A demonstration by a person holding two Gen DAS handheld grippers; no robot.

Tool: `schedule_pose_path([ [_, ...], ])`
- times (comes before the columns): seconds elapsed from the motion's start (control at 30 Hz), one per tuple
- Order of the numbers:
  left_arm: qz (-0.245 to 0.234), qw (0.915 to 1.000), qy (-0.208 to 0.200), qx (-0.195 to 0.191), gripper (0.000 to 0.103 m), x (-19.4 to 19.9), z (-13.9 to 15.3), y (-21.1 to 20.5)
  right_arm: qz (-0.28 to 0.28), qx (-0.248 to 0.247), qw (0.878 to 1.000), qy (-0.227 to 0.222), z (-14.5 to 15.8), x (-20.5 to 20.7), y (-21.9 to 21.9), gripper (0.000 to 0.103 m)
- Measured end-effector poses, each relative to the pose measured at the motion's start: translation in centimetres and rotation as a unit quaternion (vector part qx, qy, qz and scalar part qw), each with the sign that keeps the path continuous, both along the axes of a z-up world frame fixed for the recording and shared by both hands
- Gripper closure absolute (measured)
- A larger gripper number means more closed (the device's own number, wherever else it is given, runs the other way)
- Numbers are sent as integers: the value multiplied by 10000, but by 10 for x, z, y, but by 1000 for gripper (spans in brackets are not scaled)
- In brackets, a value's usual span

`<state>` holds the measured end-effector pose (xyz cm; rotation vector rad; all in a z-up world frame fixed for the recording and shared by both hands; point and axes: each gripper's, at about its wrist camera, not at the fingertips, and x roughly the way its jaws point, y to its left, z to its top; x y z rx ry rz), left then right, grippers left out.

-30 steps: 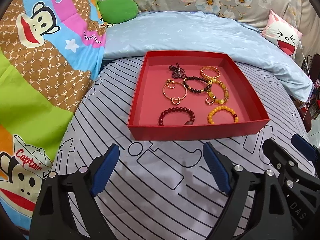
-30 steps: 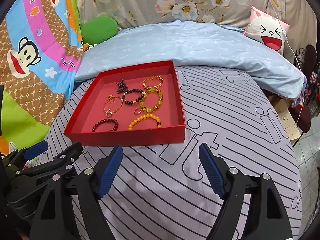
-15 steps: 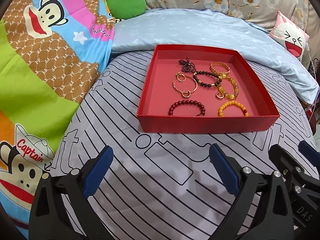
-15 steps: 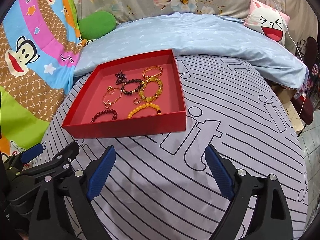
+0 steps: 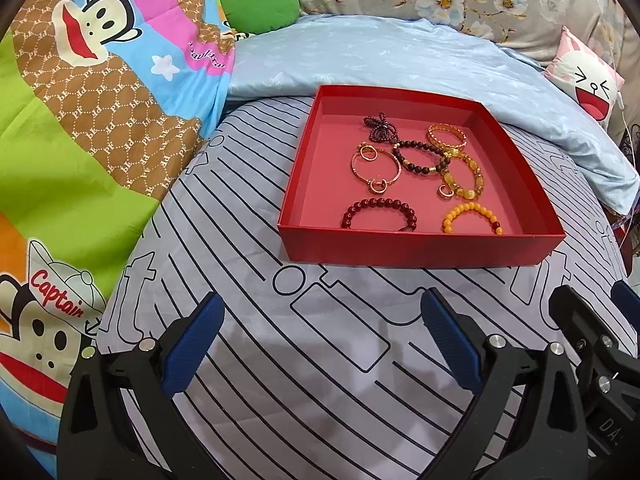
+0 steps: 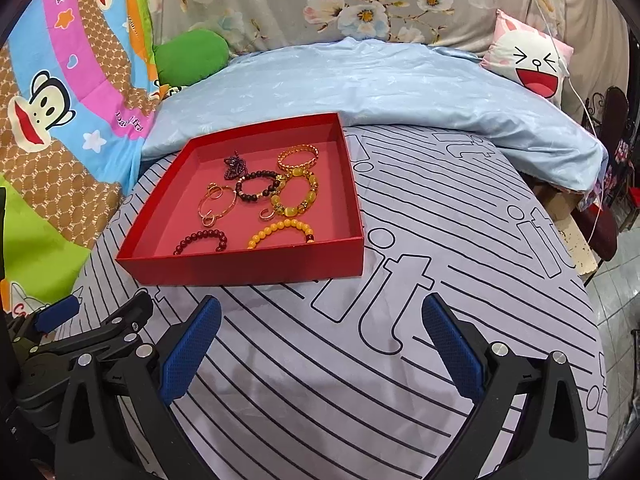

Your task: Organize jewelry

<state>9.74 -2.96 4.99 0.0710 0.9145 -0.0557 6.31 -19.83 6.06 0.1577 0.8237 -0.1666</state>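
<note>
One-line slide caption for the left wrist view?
Left gripper, jaws wide and empty, hovers over striped bedding before a red tray of beaded bracelets.

A bed fills the room, spread with a pale grey sheet (image 6: 460,240) printed in black lines and letters, a light blue quilt (image 6: 380,88) bunched across its far end. A bright cartoon-monkey blanket (image 5: 80,120) lies along the left, with a green cushion (image 5: 260,8) near a floral grey cloth (image 6: 360,0) behind. A laughing-face pillow (image 6: 532,64) sits far right, above tiled floor (image 6: 616,280).
</note>
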Motion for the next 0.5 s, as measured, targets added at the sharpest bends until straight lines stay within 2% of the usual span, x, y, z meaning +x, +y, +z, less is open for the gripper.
schedule_pose_path([
  [0.5, 71, 10000, -50, -36, 9, 4, 4, 4, 22, -65, 10000, 6, 2, 7, 2, 6],
])
